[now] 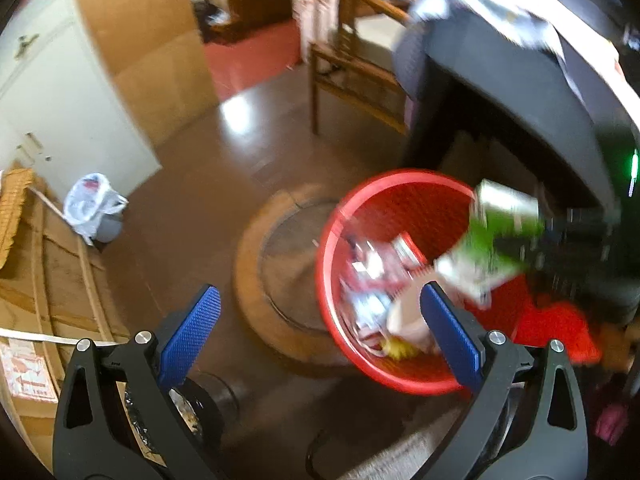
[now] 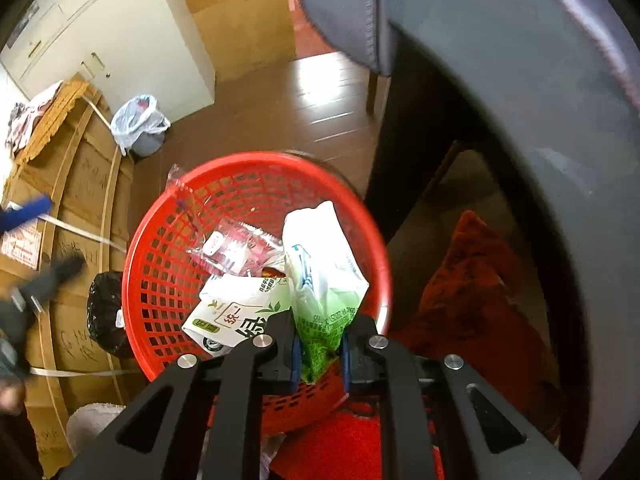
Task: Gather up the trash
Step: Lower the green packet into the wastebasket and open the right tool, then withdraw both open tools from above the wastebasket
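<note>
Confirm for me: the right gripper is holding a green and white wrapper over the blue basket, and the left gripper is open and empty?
Not quite: the basket is red, not blue, as the right wrist view shows. The right gripper does hold the green and white wrapper over it, and the left gripper is open and empty.

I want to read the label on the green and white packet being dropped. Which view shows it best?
The right wrist view: the packet hangs sharp and close in the right gripper over the red basket. The left wrist view shows it only blurred.
</note>
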Demonstrator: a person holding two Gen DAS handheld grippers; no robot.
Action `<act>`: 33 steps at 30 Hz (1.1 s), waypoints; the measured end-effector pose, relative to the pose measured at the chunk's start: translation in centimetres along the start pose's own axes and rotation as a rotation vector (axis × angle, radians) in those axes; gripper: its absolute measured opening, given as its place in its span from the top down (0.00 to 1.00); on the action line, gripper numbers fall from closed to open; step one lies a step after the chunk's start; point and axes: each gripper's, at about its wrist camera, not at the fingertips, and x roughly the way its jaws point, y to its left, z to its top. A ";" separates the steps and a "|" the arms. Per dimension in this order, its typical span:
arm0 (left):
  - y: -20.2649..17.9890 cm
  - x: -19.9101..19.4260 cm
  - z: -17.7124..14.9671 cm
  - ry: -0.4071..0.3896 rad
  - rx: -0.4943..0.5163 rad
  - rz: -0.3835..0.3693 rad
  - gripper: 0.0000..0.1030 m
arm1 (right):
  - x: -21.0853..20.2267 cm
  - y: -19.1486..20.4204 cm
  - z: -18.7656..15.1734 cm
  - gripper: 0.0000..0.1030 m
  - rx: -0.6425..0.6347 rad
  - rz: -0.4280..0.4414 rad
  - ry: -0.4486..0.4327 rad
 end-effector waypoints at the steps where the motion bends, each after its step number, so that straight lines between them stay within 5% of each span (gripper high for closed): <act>1: -0.5 0.3 -0.4 0.015 0.019 -0.009 0.07 | -0.2 -0.2 0.0 0.86 0.005 -0.001 -0.005; 11: -1.8 2.9 -0.6 0.082 -0.014 -0.096 0.07 | 3.1 1.0 1.5 0.86 -0.038 -0.048 0.042; 19: -2.8 3.6 -0.6 0.090 0.012 -0.072 0.07 | 4.8 2.1 1.9 0.86 -0.072 -0.051 0.082; 33: -1.9 2.0 0.5 0.045 0.002 -0.011 0.07 | 0.8 1.1 0.9 0.83 -0.036 0.051 0.049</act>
